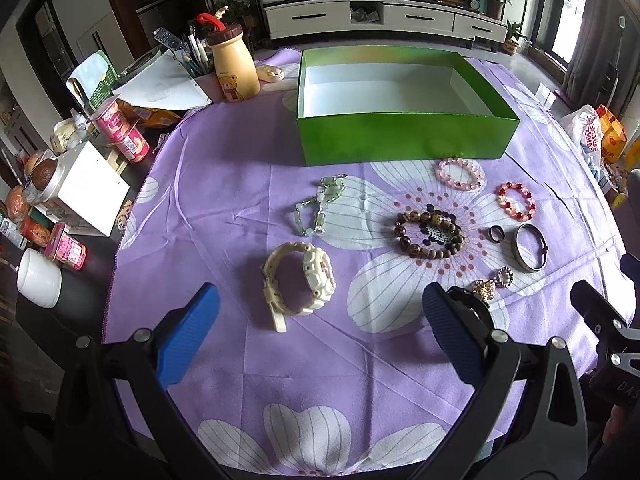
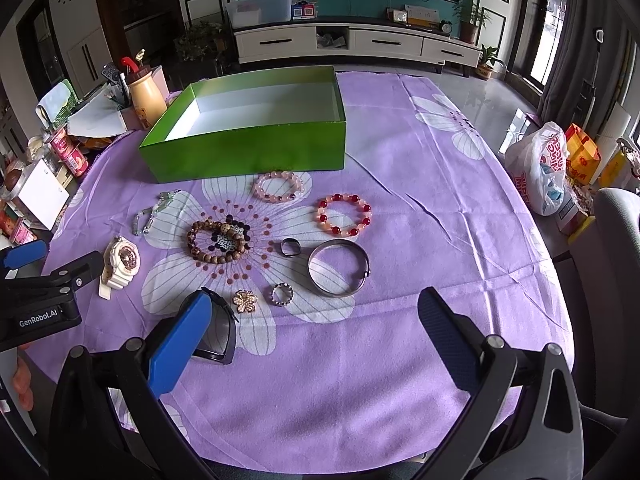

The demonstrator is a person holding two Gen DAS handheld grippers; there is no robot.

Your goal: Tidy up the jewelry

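Note:
An open green box stands empty at the back of the purple cloth. In front of it lie a cream watch, a pale green bracelet, a brown bead bracelet, a pink bead bracelet, a red-and-pink bracelet, a silver bangle, rings and a gold flower brooch. My left gripper is open just short of the watch. My right gripper is open, short of the bangle. A black item lies by its left finger.
Cans, a white mug, a bear-print bottle and papers crowd the table's left edge. Plastic bags sit at the right. The cloth right of the box is bare.

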